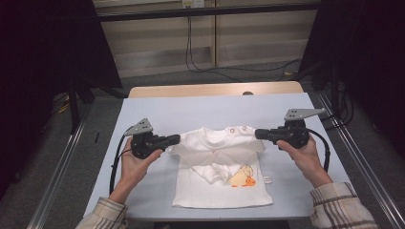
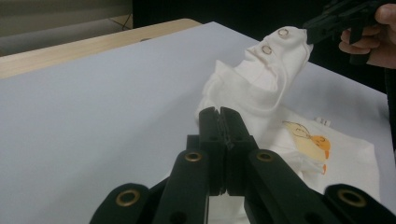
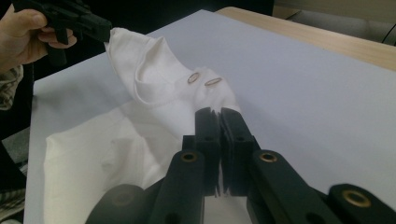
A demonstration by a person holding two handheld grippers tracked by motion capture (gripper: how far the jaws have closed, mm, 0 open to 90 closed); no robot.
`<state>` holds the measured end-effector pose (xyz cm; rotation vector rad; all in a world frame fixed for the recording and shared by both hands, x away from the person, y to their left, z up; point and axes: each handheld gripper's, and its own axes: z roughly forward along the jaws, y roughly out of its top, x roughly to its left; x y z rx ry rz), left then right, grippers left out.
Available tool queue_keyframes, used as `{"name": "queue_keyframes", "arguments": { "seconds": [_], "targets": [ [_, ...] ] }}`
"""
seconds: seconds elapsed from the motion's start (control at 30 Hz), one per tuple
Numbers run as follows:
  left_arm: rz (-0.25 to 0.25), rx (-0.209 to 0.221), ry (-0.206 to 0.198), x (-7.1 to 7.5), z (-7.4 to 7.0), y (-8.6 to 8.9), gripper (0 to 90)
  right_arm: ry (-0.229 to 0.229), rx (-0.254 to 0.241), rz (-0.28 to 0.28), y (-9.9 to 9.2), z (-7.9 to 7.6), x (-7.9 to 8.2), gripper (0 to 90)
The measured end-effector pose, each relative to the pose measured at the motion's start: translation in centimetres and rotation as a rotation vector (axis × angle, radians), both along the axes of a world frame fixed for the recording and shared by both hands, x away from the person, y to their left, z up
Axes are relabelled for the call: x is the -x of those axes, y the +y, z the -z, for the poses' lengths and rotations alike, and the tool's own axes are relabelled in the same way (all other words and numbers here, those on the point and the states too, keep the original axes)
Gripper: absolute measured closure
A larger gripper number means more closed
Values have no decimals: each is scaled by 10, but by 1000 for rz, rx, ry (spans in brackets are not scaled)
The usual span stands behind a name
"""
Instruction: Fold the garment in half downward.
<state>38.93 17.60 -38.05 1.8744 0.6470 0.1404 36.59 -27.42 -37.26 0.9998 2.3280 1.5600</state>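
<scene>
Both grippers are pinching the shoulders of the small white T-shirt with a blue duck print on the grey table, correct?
Not quite: the print on the small white T-shirt is yellow and orange, as the left gripper view shows. The left gripper and right gripper do pinch its shoulders.

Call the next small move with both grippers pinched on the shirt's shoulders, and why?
Probably carry both shoulders toward the hem to fold the white shirt in half: the left gripper and right gripper are shut on its shoulder ends, the top is lifted, and the lower part lies on the table.

A lab: metal frame rails [image 1: 62, 157], dark curtains [image 1: 43, 47] surround the table [image 1: 157, 107].
</scene>
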Motion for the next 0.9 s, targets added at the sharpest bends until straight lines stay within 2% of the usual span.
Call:
{"name": "queue_keyframes", "arguments": {
  "seconds": [0.2, 0.4, 0.7, 0.9],
  "targets": [
    [26, -36, 9, 11, 7, -3, 891, -6, 20, -25, 4, 5, 12, 864],
    [33, -32, 20, 19, 11, 2, 891, -1, 29, -36, 3, 8, 23, 863],
    [47, -52, 31, 29, 16, 2, 891, 19, 45, -44, 0, 17, 36, 863],
    [48, -68, 34, 35, 18, 2, 891, 29, 38, -52, -3, 21, 43, 864]
  ]
}}
